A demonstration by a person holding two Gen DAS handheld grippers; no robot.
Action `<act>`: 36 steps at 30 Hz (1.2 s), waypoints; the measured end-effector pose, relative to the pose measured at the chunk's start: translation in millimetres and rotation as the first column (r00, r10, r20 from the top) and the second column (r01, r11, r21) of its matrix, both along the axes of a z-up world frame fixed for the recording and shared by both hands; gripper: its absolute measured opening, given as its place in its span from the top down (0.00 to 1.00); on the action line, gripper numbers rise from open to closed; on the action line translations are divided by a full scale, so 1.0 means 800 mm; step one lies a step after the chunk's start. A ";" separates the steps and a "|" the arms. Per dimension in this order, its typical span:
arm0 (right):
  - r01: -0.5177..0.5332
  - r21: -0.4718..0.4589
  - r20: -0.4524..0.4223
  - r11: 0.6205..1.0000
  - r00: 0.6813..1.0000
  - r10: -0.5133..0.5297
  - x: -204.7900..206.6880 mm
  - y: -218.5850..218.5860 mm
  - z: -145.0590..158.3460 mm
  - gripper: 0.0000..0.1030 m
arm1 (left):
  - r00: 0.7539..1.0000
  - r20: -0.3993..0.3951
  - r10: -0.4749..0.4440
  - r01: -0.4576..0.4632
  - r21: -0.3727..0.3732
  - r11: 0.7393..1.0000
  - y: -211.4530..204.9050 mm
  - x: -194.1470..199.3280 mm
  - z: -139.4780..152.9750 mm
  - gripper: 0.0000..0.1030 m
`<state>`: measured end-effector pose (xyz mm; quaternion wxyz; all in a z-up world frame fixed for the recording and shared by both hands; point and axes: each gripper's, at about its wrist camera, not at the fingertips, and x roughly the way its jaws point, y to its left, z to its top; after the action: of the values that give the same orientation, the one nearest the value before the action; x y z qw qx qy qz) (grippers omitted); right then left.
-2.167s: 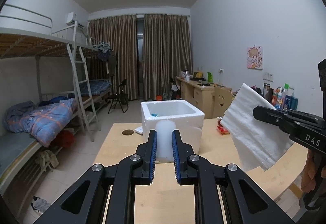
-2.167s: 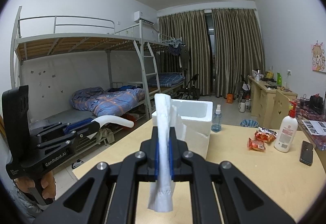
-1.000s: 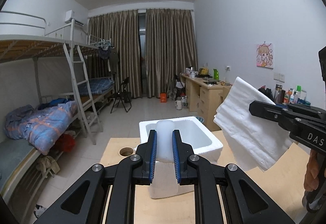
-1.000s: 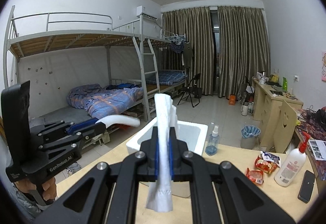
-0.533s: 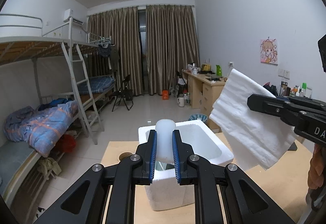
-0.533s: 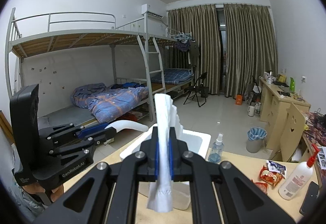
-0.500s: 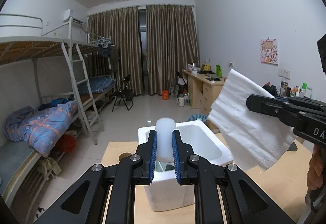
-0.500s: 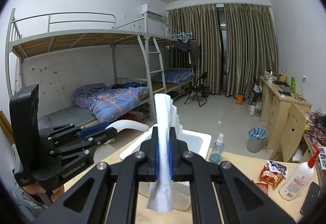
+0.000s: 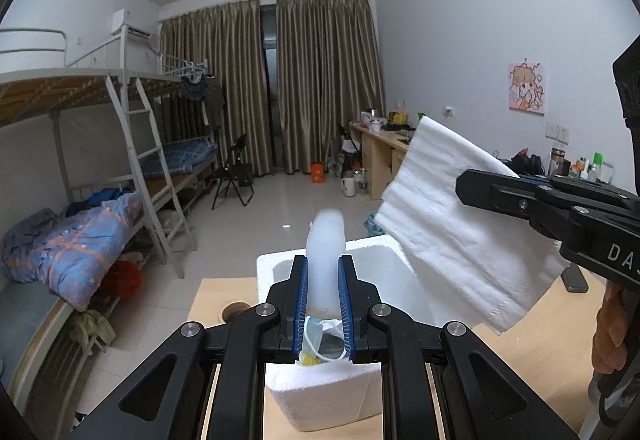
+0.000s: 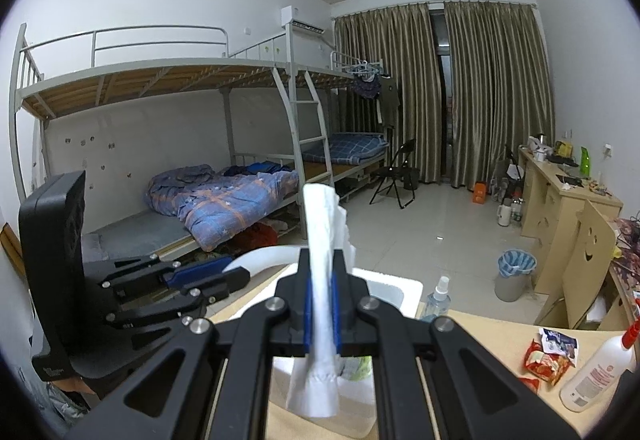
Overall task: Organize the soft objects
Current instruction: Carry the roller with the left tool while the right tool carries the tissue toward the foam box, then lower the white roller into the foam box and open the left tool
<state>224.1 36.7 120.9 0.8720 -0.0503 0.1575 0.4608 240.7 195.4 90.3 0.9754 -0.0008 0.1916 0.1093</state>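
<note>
A folded white tissue [image 10: 320, 280] is pinched edge-on between the jaws of the right gripper [image 10: 320, 310], its top standing above the blue pads and its ragged lower end hanging below them. In the left wrist view the same tissue [image 9: 460, 228] shows broadside at 3 o'clock, a quilted sheet held in the air above the right rim of the white foam box [image 9: 332, 396].

The left gripper [image 9: 323, 302] has its jaws pressed onto a pale, rounded soft piece [image 9: 325, 256] that stands upright between the blue pads; what it is made of is hard to tell, as its top is blurred. It is held directly over the open box. Below the jaws, inside the box, lie a face mask [image 9: 316, 336] with a light-blue edge and other small items, one yellow.

The box stands on a light wooden table [image 9: 532, 352]. In the right wrist view, at 4 o'clock on the table, lie 2 red snack packets [image 10: 546, 358], with a white pump bottle [image 10: 596, 376] tilted just beside them; a clear spray bottle [image 10: 438, 300] stands just past the box's far corner.

Beyond the table, a bunk bed [image 10: 192, 144] with a blue plaid quilt fills 9 to 11 o'clock, and brown curtains [image 10: 464, 92] close the far wall at 1 o'clock.
</note>
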 end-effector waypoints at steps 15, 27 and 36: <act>0.003 0.027 -0.035 1.000 0.999 -0.002 0.026 0.002 -0.006 0.90 | 0.996 -0.077 -0.041 0.039 -0.024 0.999 0.010 0.044 -0.025 0.84; 0.005 0.031 -0.033 1.000 0.999 -0.004 0.027 0.000 -0.006 0.90 | 0.996 -0.089 -0.023 0.023 -0.002 1.000 0.009 0.053 -0.033 0.76; 0.009 0.036 -0.027 0.999 1.000 -0.008 0.027 0.001 -0.002 0.90 | 0.999 -0.012 0.041 -0.041 0.002 0.999 0.020 0.032 -0.022 0.05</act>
<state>246.1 37.5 119.2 0.8725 -0.0275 0.1610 0.4605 266.4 211.3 72.4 0.9717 -0.0030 0.1973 0.1297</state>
